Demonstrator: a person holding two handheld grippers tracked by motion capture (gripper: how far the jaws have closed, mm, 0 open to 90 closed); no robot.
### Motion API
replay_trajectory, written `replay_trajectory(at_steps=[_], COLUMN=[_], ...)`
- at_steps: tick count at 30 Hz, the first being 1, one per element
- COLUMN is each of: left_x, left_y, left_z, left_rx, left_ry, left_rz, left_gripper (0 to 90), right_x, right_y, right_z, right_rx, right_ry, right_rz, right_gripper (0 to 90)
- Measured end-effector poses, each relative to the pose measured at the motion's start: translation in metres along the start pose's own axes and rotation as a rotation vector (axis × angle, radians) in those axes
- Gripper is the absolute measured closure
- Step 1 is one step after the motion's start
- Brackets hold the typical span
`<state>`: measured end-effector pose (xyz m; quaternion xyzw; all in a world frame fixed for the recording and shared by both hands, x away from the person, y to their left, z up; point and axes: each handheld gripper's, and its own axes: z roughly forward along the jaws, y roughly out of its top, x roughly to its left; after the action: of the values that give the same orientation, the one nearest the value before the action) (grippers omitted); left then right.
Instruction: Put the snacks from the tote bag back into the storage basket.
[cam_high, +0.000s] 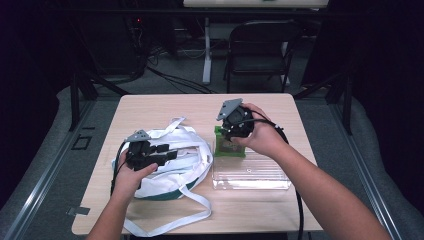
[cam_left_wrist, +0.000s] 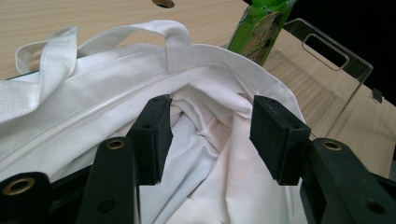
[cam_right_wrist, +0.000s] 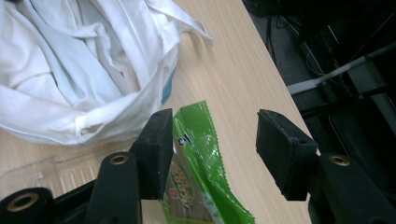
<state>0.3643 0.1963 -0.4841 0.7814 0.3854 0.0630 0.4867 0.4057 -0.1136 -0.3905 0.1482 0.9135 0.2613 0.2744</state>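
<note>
High view: green snack packet (cam_high: 229, 145) stands in clear tray (cam_high: 260, 180).

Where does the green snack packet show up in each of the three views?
High view: green snack packet at table centre, under the right tongs.
Left gripper view: top edge, right of centre, behind the white bag.
Right gripper view: bottom centre, between the open jaws.
Shared landmark: the clear tray beside the packet.
</note>
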Motion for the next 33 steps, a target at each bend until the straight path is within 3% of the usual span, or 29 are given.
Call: replay_trajectory(at_steps=[5,19,33], left_x=[0.0,0.001,0.0], left_y=[0.0,-0.001,-0.002], left_z=[0.0,-0.001,-0.002], left_rx=[0.002,0.006,-0.001], left_ry=[0.002,0.002,0.005], left_rz=[-0.002,-0.005,-0.005], left_gripper=[48.5,48.5,48.5], right_x=[0.008,0.013,0.014], right_y=[-0.001,-0.008,-0.024], right_z=[-0.005,-0.011,-0.017], right_rx=[-0.063,-0.14,-0.18], right_ry=[-0.005,0.003,0.004], right_rz=[0.061,0.197,0.268], right_gripper=[46.4,46.6,46.2])
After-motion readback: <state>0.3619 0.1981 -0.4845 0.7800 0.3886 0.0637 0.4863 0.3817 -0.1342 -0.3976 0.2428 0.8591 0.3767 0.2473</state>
